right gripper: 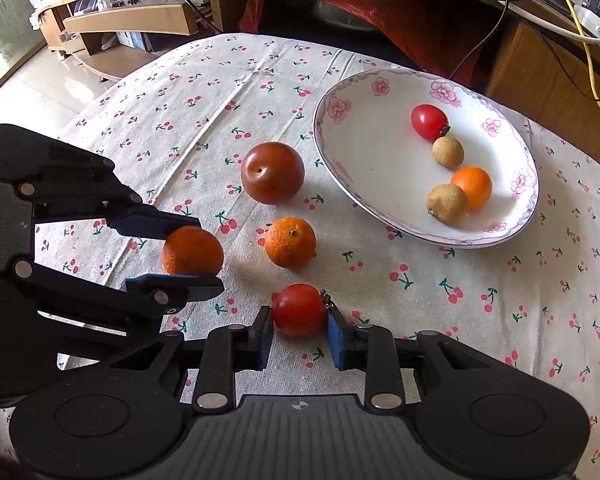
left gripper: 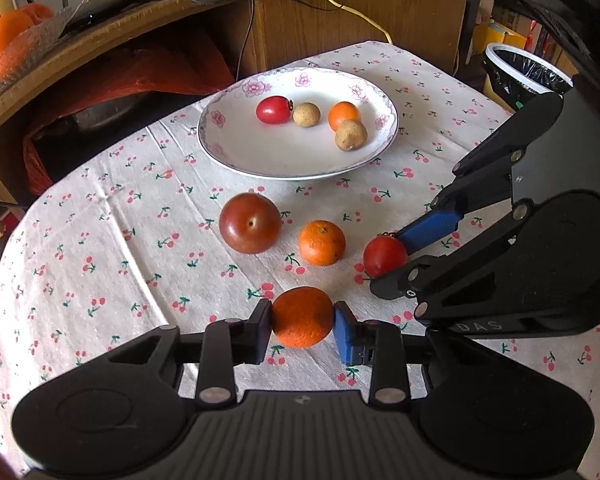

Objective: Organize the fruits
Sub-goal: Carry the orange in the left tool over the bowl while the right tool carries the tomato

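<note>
Left gripper (left gripper: 302,322) clamping orange (left gripper: 302,317), pads pressing both sides; fruit sitting near front of table (left gripper: 100,200)

Right gripper (right gripper: 299,326) squeezing small red tomato (right gripper: 299,309) likewise, just beside left one

Step judged: double pick, both fruits gripped, not visibly lifting off cloth yet

Next move likely calling for lifting, carrying to plate (left gripper: 236,160), setting down clear of fruit lying there

Second orange (left gripper: 322,242), dark red plum (left gripper: 250,223) waiting between grippers and plate

Orange skin dimpled, tomato glossy, round shapes prone to rolling; plate glazed, shallow; cloth creasing
</note>
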{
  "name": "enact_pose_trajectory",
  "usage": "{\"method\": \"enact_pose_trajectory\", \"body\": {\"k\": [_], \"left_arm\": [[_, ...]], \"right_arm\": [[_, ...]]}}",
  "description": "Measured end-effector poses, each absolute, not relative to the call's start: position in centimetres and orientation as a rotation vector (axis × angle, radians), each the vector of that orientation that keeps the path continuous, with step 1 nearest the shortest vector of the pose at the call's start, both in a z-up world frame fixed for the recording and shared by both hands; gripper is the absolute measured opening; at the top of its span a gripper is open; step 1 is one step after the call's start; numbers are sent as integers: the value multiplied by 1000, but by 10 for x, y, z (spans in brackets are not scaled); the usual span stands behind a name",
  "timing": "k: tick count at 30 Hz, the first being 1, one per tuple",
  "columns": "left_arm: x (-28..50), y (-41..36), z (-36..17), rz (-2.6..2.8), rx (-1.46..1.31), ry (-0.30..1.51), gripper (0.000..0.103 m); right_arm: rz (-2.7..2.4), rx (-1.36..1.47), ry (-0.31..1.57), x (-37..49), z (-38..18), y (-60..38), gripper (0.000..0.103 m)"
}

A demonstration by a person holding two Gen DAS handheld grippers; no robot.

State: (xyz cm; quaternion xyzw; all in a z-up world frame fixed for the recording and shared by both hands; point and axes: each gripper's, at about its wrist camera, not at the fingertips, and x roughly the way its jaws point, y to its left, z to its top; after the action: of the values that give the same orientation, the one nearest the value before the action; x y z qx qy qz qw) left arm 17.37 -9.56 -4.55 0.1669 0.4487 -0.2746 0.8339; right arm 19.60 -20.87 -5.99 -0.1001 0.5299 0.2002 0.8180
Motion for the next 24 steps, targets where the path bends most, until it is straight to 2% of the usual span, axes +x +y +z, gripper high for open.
{"method": "enact_pose_trajectory", "body": {"k": [24], "left_arm": [[196, -106, -14, -569, 333, 855, 41]], "right_arm": [[352, -149, 1038, 215, -28, -229, 24]]}}
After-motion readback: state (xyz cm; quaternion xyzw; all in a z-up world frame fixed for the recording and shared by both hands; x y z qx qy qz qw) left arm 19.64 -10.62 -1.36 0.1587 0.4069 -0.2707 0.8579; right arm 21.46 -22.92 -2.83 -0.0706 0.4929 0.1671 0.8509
